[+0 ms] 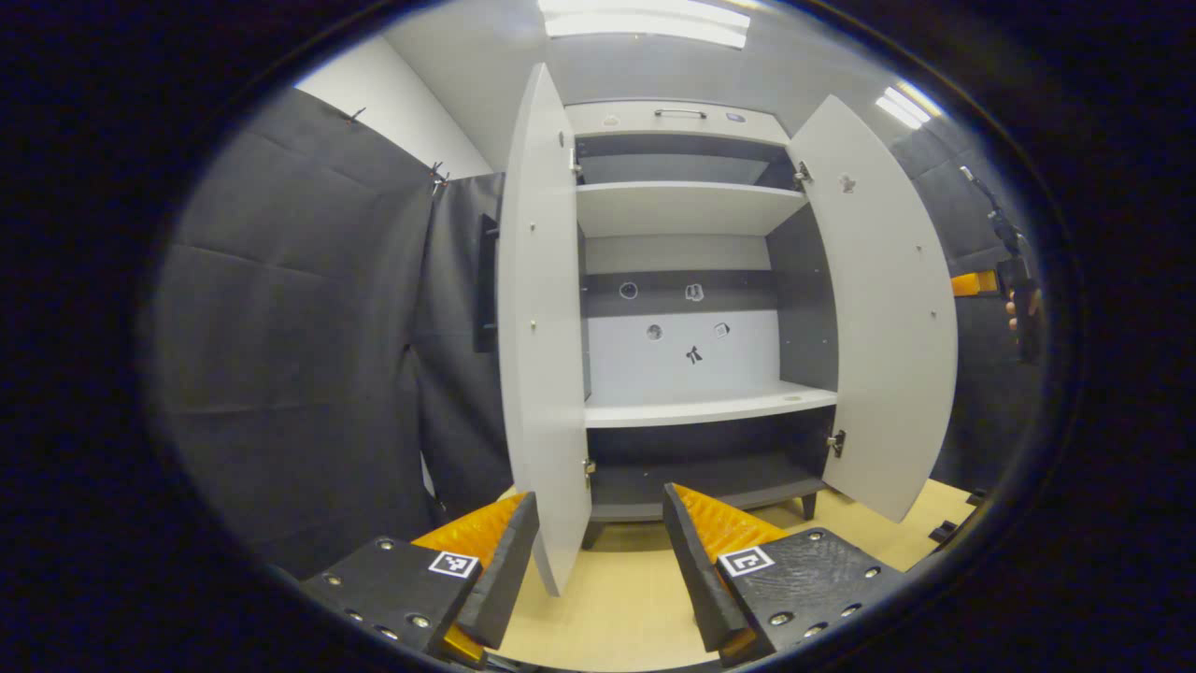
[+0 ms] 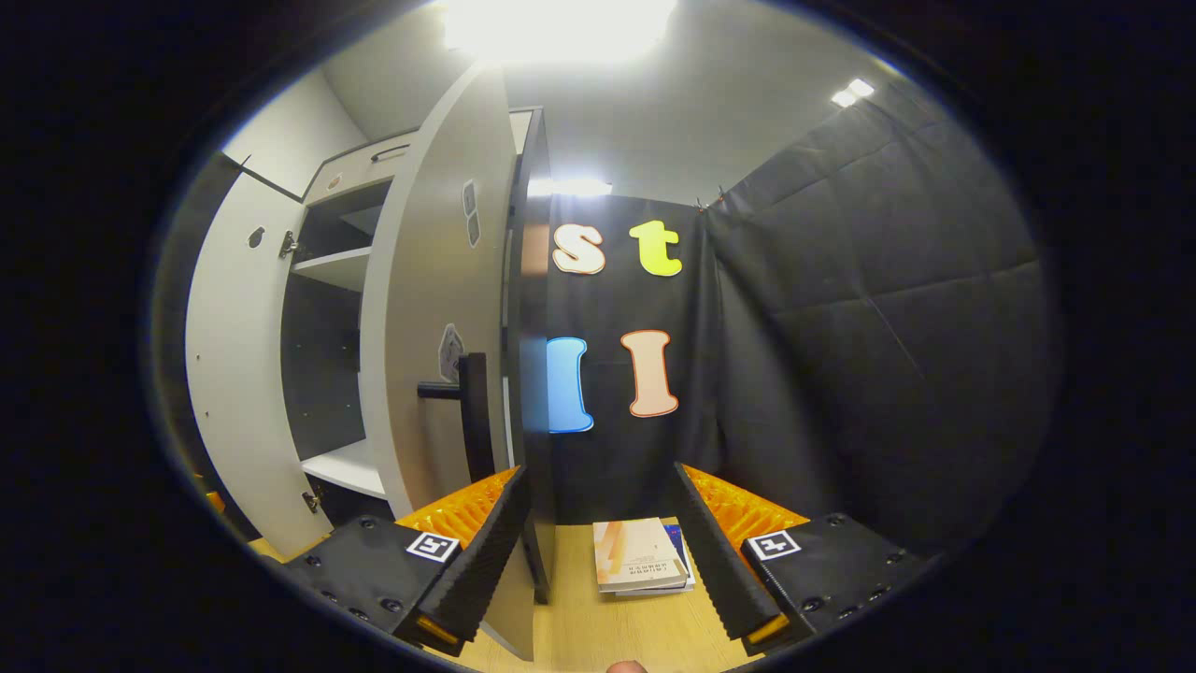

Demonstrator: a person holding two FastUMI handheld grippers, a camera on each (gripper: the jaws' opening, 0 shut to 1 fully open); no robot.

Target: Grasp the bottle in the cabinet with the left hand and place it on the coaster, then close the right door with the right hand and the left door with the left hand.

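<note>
1. Left gripper (image 1: 598, 570): fingers spread wide, nothing between them, held over the pale wooden tabletop (image 1: 617, 608) in the left gripper view. The near edge of the left door stands in the gap between the fingers; whether it touches either finger cannot be told.
2. Cabinet (image 1: 687, 117): at 12 o'clock of the left gripper, both doors swung open. Upper shelf (image 1: 682, 206) and lower shelf (image 1: 701, 407) appear bare; small stickers on the back panel (image 1: 687, 346). Dark base on short legs.
3. Left door (image 1: 542, 327): open, seen nearly edge-on, at 11 o'clock in that view.
4. Right door (image 1: 888, 318): open, angled outward at 2 o'clock; hinges along its inner edge.
5. Right gripper (image 2: 598, 561): fingers set wide apart, empty. In the left gripper view it shows far off at 3 o'clock (image 1: 976, 282), beyond the right door, with a hand (image 1: 1014, 313) behind it.
6. Door handle (image 2: 467, 411): dark bar on the right door's outer face (image 2: 439, 308), at 10 o'clock of the right gripper, just above its left finger.
7. Books (image 2: 640, 556): a small stack flat on the tabletop, at 12 o'clock between the right gripper's fingers, farther off.
8. Bottle and coaster: cannot be located in either view.
</note>
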